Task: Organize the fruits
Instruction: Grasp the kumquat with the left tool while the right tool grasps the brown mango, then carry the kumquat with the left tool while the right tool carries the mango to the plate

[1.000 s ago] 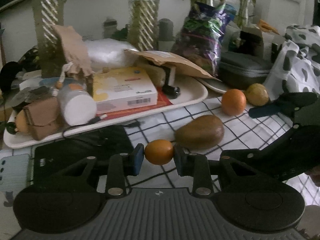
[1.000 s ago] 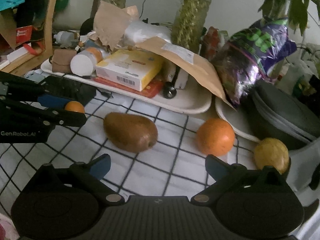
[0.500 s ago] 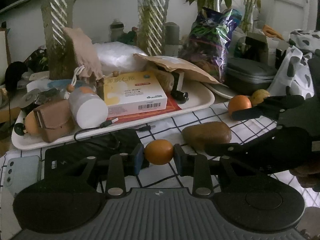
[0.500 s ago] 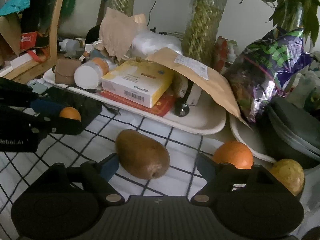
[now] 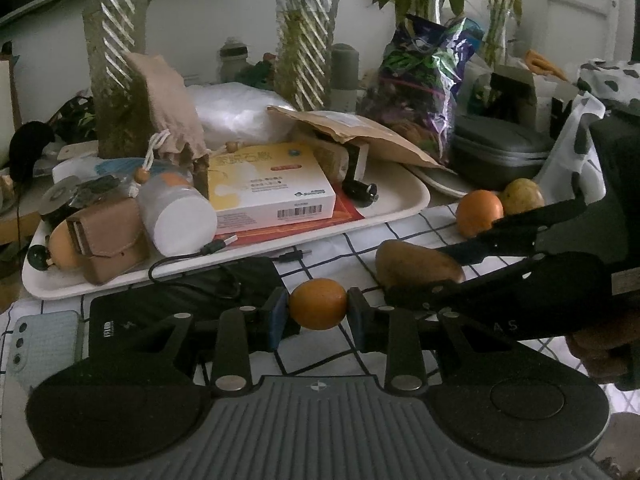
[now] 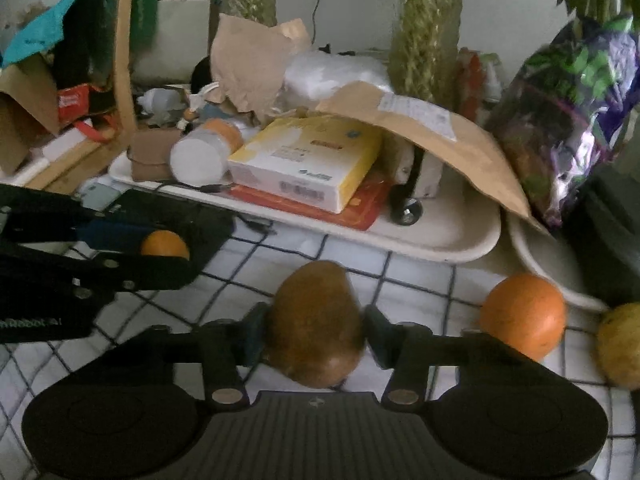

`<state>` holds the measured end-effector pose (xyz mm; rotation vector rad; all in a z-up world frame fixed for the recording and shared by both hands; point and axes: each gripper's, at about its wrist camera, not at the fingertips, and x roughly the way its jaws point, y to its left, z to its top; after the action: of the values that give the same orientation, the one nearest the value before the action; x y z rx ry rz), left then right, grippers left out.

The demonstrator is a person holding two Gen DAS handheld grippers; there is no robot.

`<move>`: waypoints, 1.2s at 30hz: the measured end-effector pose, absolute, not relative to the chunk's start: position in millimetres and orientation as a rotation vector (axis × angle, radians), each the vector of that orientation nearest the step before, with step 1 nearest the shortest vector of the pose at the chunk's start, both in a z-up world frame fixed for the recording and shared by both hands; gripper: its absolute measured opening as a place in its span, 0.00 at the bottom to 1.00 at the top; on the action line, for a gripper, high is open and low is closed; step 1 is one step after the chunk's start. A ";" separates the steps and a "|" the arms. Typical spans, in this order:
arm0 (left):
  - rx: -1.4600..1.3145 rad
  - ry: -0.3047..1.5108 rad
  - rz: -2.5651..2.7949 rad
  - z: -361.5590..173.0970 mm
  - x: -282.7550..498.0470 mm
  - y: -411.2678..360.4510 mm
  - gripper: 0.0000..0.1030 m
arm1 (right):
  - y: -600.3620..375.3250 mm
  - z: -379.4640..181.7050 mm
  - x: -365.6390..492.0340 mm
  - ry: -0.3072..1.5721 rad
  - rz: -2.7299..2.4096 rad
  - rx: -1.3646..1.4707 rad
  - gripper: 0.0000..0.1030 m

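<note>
The left hand-held gripper (image 5: 319, 311) is clamped on a small orange fruit (image 5: 318, 309), its pads touching the fruit on both sides at the centre of the left wrist view. In the right wrist view the right hand-held gripper (image 6: 314, 338) has its jaws pressed against the sides of a brown pear-shaped fruit (image 6: 316, 326) on the checked cloth (image 6: 420, 292) covering the worktop. A larger orange (image 6: 523, 316) lies to the right of it, with a yellowish fruit (image 6: 620, 346) at the right edge of the frame. Behind them, a cream tray (image 6: 448, 240) carries a yellow and white box (image 6: 308, 162) and a white bottle (image 6: 200, 154) lying on its side.
</note>
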<state>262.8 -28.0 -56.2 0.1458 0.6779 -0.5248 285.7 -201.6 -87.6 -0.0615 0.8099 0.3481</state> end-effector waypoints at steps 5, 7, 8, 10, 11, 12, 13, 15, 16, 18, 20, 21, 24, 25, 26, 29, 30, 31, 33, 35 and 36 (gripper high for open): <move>0.151 0.675 -0.532 -55.4 261.6 -29.1 0.30 | -198.8 -79.9 277.8 0.804 0.359 -0.095 0.48; 0.146 0.675 -0.536 -54.7 261.0 -28.9 0.30 | -200.9 -73.3 274.0 0.793 0.364 -0.097 0.48; 0.145 0.674 -0.537 -54.8 260.4 -28.7 0.30 | -202.1 -69.7 271.8 0.784 0.363 -0.094 0.48; 0.143 0.675 -0.540 -54.2 258.3 -29.0 0.30 | -205.0 -62.4 267.8 0.772 0.363 -0.085 0.48; 0.144 0.675 -0.541 -54.0 257.0 -29.4 0.30 | -206.3 -59.1 266.4 0.768 0.363 -0.080 0.48; 0.145 0.675 -0.543 -53.7 255.2 -29.8 0.30 | -207.5 -56.5 264.4 0.766 0.363 -0.076 0.48; 0.145 0.676 -0.544 -53.2 254.0 -30.0 0.30 | -208.4 -54.1 261.9 0.762 0.363 -0.072 0.48; 0.144 0.674 -0.550 -51.8 250.6 -30.9 0.30 | -209.7 -50.1 256.8 0.758 0.363 -0.072 0.48; 0.147 0.673 -0.554 -50.9 247.7 -31.5 0.30 | -210.4 -48.2 253.4 0.755 0.362 -0.072 0.48; 0.152 0.672 -0.557 -49.5 242.9 -32.9 0.30 | -212.2 -45.2 248.2 0.755 0.361 -0.069 0.48; 0.152 0.671 -0.564 -47.9 238.3 -34.3 0.30 | -213.6 -42.6 241.8 0.755 0.359 -0.067 0.48; 0.154 0.669 -0.569 -47.0 234.7 -34.6 0.30 | -214.3 -40.6 237.9 0.754 0.357 -0.066 0.48; 0.162 0.665 -0.578 -44.3 225.0 -35.7 0.30 | -217.1 -34.2 226.6 0.746 0.353 -0.059 0.48; 0.159 0.665 -0.579 -43.4 221.2 -35.7 0.30 | -217.8 -32.6 223.2 0.743 0.351 -0.056 0.48; 0.157 0.666 -0.580 -42.7 218.5 -35.3 0.30 | -218.7 -31.2 219.8 0.742 0.349 -0.054 0.48; 0.168 0.663 -0.587 -41.1 209.4 -36.2 0.30 | -221.6 -28.6 211.2 0.744 0.340 -0.046 0.48; 0.169 0.662 -0.588 -40.4 206.1 -36.3 0.30 | -222.2 -28.1 208.8 0.745 0.337 -0.045 0.48; 0.166 0.661 -0.588 -39.6 203.8 -36.4 0.30 | -222.4 -27.7 206.5 0.746 0.334 -0.045 0.48; 0.164 0.657 -0.592 -37.9 199.5 -36.5 0.30 | -224.2 -26.9 200.5 0.747 0.331 -0.045 0.48; 0.163 0.653 -0.596 -35.9 194.3 -36.5 0.30 | -225.9 -25.9 195.0 0.748 0.330 -0.048 0.48; 0.163 0.652 -0.598 -35.2 192.6 -36.6 0.30 | -226.3 -25.5 192.6 0.749 0.327 -0.051 0.48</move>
<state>192.6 -36.6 -35.2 0.1625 0.6516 -0.5981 192.6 -226.3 -25.5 -0.0511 0.7488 0.3274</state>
